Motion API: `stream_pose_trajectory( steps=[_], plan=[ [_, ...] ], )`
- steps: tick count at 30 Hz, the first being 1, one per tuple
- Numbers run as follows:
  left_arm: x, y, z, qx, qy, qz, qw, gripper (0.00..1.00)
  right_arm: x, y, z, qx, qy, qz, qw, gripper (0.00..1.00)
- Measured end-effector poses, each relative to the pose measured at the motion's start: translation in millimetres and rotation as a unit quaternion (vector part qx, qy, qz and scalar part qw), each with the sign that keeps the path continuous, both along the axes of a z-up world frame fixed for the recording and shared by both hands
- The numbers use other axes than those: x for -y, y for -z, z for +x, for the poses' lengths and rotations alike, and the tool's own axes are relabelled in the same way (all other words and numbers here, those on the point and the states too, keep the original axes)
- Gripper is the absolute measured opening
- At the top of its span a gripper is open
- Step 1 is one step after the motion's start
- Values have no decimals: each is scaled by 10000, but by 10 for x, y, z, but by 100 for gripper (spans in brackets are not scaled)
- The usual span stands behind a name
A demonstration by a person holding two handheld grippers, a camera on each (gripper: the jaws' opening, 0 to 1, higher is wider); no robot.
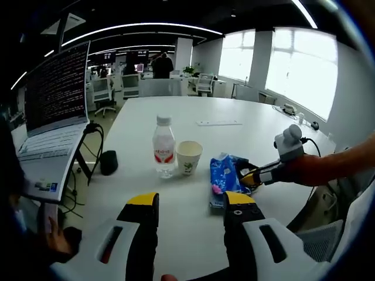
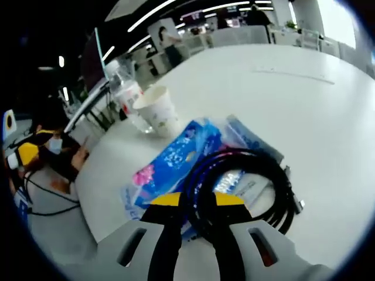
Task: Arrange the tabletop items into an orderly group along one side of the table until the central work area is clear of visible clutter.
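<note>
Open office, white table [image 1: 193, 117]. Bottle [image 1: 163, 146], paper cup [image 1: 188, 157], blue tissue pack [image 1: 222, 178] grouped near edge. Right gripper [image 2: 197, 200] fingers clamped on black cable coil [image 2: 246, 187], resting on pack; placement unfinished. Left gripper [image 1: 190, 202] fingers apart, empty.

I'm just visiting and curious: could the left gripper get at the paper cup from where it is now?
Probably yes. The left gripper is open and empty, and bare table lies between it and the paper cup. The water bottle stands close beside the cup, so it might get nudged.
</note>
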State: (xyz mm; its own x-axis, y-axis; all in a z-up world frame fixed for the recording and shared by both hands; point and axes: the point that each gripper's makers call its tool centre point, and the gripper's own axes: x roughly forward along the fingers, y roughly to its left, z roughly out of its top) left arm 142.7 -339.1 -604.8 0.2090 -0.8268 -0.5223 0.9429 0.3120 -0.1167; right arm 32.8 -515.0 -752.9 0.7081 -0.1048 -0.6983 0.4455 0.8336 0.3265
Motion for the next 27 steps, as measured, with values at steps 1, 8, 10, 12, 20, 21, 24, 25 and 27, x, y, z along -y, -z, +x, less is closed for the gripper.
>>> stream_pose_trajectory(
  steps=[1,8,10,12,20,21,24,25,27],
  plan=[
    [1,1,0,-2,-2,-1,10000,43,14,-21,12,70,87,24,9999,16],
    [29,42,-53,-36,34,19,10000,42,13,-15,3,-3,-32,-133,9999,14],
    [34,41,-66,-37,47,15,10000,42,14,-9,-10,-29,-23,-164,9999,12],
    [30,40,-64,-48,48,11,10000,42,14,-9,-24,13,45,-92,9999,11],
    [-62,44,-11,-23,-45,28,10000,42,0,-56,-162,140,-23,-69,9999,8],
    [-65,43,-9,-22,-51,29,10000,42,9,-69,-177,169,1,-71,9998,7],
    [-67,34,-15,-8,-49,30,10000,42,37,-127,-236,286,61,-76,9995,7],
    [-64,35,-19,-9,-46,32,10000,42,42,-135,-250,292,54,-91,9995,7],
    [-58,43,-32,-4,-40,51,10000,41,49,-170,-283,338,69,-100,9994,7]
  ],
)
